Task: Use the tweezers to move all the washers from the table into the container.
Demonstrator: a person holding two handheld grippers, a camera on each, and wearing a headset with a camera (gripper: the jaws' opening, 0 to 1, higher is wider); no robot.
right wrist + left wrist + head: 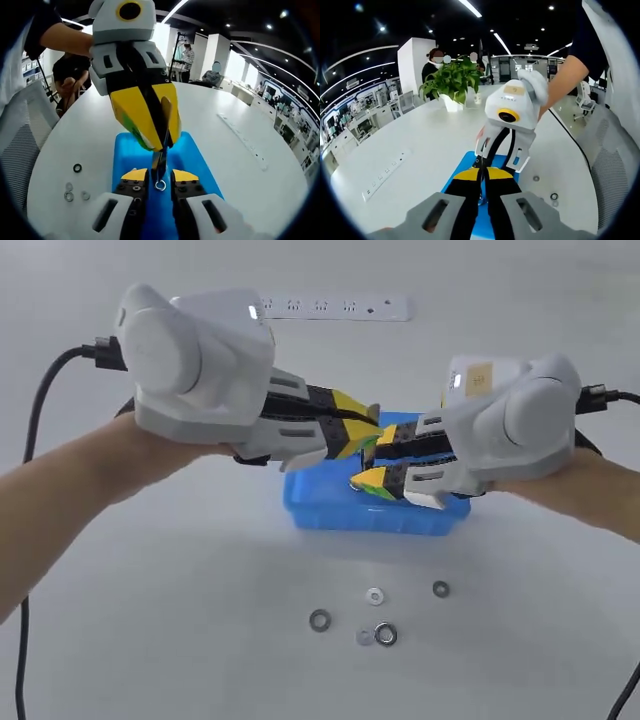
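Left gripper (162, 142) jaws clamped on tweezers (159, 162), long axis running between right gripper (160, 176) jaws: narrow gap, contact we can't tell. Washer (160, 186) pinched at tip, over container (200, 170). Loose washers (320, 620) on counter (150, 640).

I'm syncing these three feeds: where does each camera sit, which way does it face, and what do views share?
Head view: on the headset, looking down at the blue container; both forearms show.
Left gripper view: on the left gripper, facing the right gripper; own jaws below.
Right gripper view: opposite, facing the left gripper; own jaws below.
Shared: container, loose washers.
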